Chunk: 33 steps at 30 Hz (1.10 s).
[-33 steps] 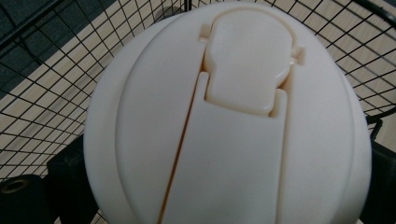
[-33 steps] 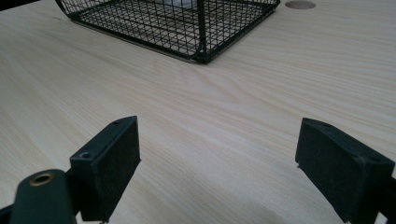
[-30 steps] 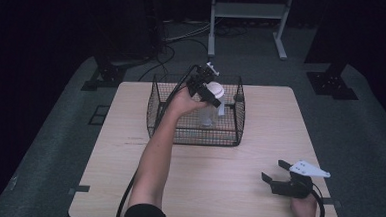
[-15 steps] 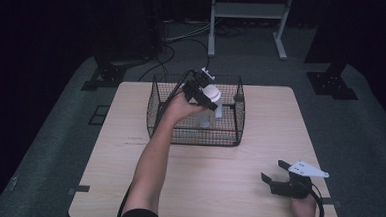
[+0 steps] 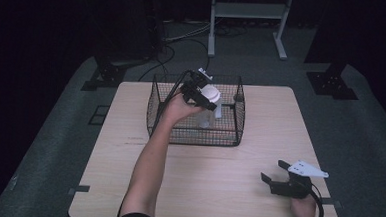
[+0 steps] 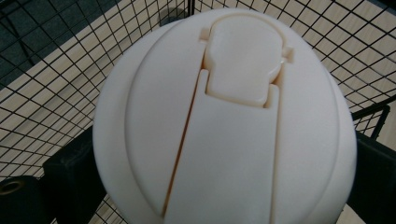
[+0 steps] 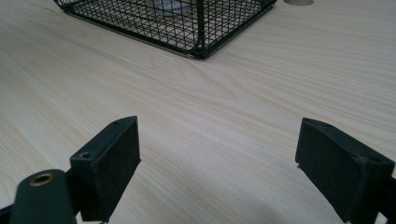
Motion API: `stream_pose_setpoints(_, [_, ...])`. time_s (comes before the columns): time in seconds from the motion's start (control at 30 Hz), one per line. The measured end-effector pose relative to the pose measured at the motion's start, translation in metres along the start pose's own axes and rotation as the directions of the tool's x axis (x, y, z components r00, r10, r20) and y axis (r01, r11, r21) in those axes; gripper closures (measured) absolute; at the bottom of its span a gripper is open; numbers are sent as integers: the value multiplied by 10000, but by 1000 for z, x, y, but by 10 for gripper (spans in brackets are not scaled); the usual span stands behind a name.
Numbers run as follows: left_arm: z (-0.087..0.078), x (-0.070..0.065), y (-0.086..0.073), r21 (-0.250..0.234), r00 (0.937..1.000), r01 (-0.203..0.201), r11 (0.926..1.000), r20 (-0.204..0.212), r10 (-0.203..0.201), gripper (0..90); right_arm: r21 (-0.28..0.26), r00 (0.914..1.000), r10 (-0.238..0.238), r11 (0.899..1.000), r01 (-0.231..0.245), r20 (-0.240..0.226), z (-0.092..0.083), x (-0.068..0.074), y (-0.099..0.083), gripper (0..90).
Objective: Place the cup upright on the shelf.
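The wire basket (image 5: 195,113) stands on the table (image 5: 260,117), toward its far edge and a little left of the middle. Inside the basket, in its right half, the bottle (image 5: 208,107) is held upright by the left tongs (image 5: 199,96), which reach in from the basket's near left. The right tongs (image 5: 272,180) rest on the table well in front of the basket, off to its right, by the near edge.
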State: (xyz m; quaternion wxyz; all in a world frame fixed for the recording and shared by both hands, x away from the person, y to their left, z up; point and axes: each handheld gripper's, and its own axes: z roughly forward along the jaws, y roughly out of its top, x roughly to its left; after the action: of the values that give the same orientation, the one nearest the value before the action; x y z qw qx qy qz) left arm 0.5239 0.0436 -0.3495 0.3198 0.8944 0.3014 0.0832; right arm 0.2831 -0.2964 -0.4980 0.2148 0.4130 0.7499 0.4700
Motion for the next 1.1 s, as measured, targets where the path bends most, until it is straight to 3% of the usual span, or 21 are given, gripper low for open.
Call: stream_pose_setpoints(1.1, [-26, -5, 1, -636, 9993, -296, 9975, -225, 282, 3, 58, 10000, -14, 10000, 14, -7, 0, 1, 0, 129])
